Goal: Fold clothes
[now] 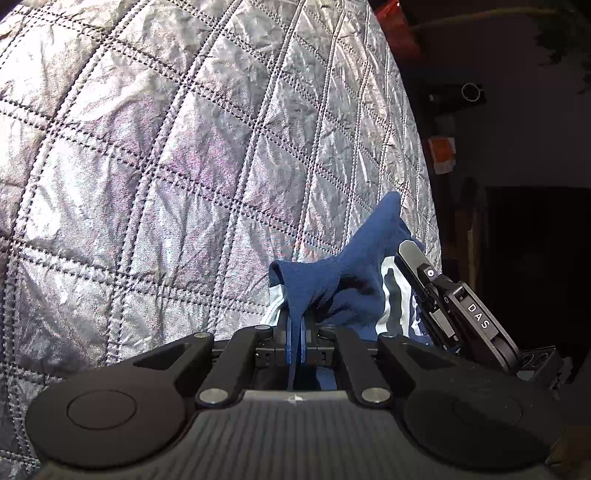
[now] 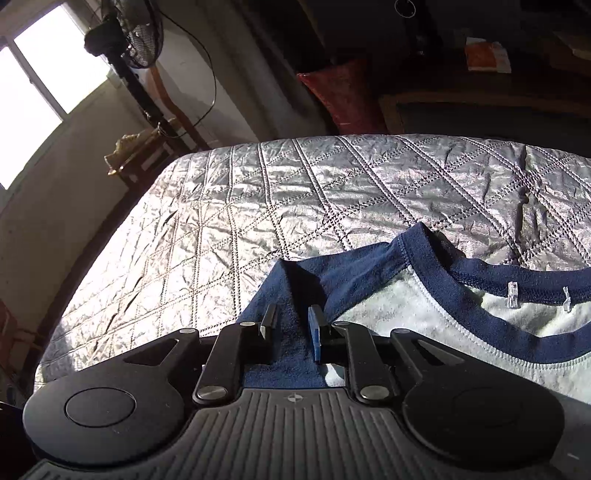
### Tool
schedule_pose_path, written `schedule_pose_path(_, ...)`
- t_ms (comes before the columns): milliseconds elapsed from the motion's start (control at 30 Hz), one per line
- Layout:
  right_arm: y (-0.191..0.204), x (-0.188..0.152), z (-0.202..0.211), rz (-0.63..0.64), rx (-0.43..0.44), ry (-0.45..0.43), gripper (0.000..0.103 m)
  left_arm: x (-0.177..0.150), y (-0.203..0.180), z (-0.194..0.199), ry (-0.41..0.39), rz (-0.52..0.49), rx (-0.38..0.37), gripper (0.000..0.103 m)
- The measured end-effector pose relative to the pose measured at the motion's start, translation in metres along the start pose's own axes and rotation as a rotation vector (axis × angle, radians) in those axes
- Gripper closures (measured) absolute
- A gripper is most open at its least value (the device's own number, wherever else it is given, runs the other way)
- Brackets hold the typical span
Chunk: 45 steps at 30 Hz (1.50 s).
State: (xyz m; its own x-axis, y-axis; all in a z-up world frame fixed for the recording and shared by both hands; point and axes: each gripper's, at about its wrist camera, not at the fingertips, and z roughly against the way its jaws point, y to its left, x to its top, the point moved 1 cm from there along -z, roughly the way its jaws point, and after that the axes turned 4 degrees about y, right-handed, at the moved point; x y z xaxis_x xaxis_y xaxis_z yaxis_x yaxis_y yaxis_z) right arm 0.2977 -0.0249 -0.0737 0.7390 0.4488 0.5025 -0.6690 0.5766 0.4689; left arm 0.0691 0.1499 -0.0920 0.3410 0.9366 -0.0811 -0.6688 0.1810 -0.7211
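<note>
A white shirt (image 2: 399, 306) with a navy collar (image 2: 480, 284) and navy sleeves lies on a silver quilted bed cover (image 2: 295, 192). In the right wrist view my right gripper (image 2: 291, 323) is open over the navy sleeve, its fingers apart, with cloth lying between them and not pinched. In the left wrist view my left gripper (image 1: 295, 332) is shut on a fold of the navy cloth (image 1: 343, 284), which is bunched and lifted off the quilted cover (image 1: 147, 166). One of the right gripper's fingers (image 1: 410, 254) shows just right of that bunch.
The bed's edge runs down the right of the left wrist view, with dark furniture (image 1: 517, 240) beyond. Past the bed's far side are a red cushion (image 2: 343, 96), a standing fan (image 2: 136, 33) and a bright window (image 2: 37, 74).
</note>
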Motion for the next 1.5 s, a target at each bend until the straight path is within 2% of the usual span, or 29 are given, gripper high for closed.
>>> schedule_pose_path(33,0.0,0.001,-0.003,0.002,-0.003,0.004,0.063,0.0,0.0,0.0,0.0,-0.002,0.001,0.098)
schedule_pose_path(100,0.001,0.002,-0.005,0.01,0.003,-0.002,0.06,0.0,0.0,0.001,0.0,-0.007,0.004,0.098)
schedule_pose_path(167,0.006,0.002,-0.007,0.039,-0.003,0.005,0.064,0.0,0.001,0.002,0.001,-0.007,0.004,0.098)
schedule_pose_path(200,0.008,0.001,-0.008,0.051,-0.008,0.009,0.081,0.001,0.001,0.002,0.002,-0.004,0.002,0.098)
schedule_pose_path(233,0.009,0.0,-0.008,0.058,-0.013,0.012,0.094,0.003,-0.001,-0.004,0.003,0.001,0.001,0.098)
schedule_pose_path(267,0.01,-0.001,-0.008,0.065,-0.017,0.015,0.101,0.004,-0.002,-0.005,0.004,0.003,-0.001,0.098)
schedule_pose_path(367,0.013,-0.003,-0.009,0.085,-0.029,0.023,0.102,0.005,0.005,-0.004,0.004,0.003,-0.005,0.098)
schedule_pose_path(500,0.008,0.001,-0.001,0.061,-0.08,-0.032,0.103,0.003,0.006,-0.003,-0.002,0.005,-0.003,0.098)
schedule_pose_path(733,0.009,0.006,-0.006,0.074,-0.167,-0.067,0.103,-0.004,0.006,0.002,-0.032,0.017,0.016,0.098)
schedule_pose_path(833,0.011,0.003,-0.011,0.091,-0.197,-0.081,0.103,-0.007,0.004,0.006,-0.052,-0.007,0.045,0.097)
schedule_pose_path(967,0.019,0.004,-0.013,0.149,-0.293,-0.099,0.102,-0.01,0.0,0.01,-0.077,-0.047,0.09,0.099)
schedule_pose_path(1033,0.018,0.005,-0.007,0.139,-0.321,-0.124,0.102,-0.009,0.002,0.013,-0.093,-0.025,0.115,0.099)
schedule_pose_path(1133,0.018,0.002,0.016,0.113,-0.308,-0.174,0.1,-0.001,0.009,0.015,-0.097,0.025,0.1,0.098)
schedule_pose_path(1167,0.02,-0.001,0.025,0.109,-0.308,-0.189,0.094,0.0,0.008,0.016,-0.099,0.028,0.095,0.099)
schedule_pose_path(1200,0.021,-0.005,0.035,0.099,-0.297,-0.199,0.091,0.002,0.008,0.016,-0.101,0.029,0.089,0.099)
schedule_pose_path(1333,0.03,-0.047,0.072,0.05,-0.213,-0.196,0.085,0.012,0.01,0.01,-0.041,0.11,-0.022,0.084)
schedule_pose_path(1400,0.038,-0.079,0.081,0.033,-0.181,-0.153,0.082,0.017,0.009,0.012,-0.055,0.126,-0.06,0.07)
schedule_pose_path(1500,0.049,-0.127,0.084,0.026,-0.186,-0.079,0.082,0.016,0.005,0.018,-0.067,0.128,-0.105,0.066)
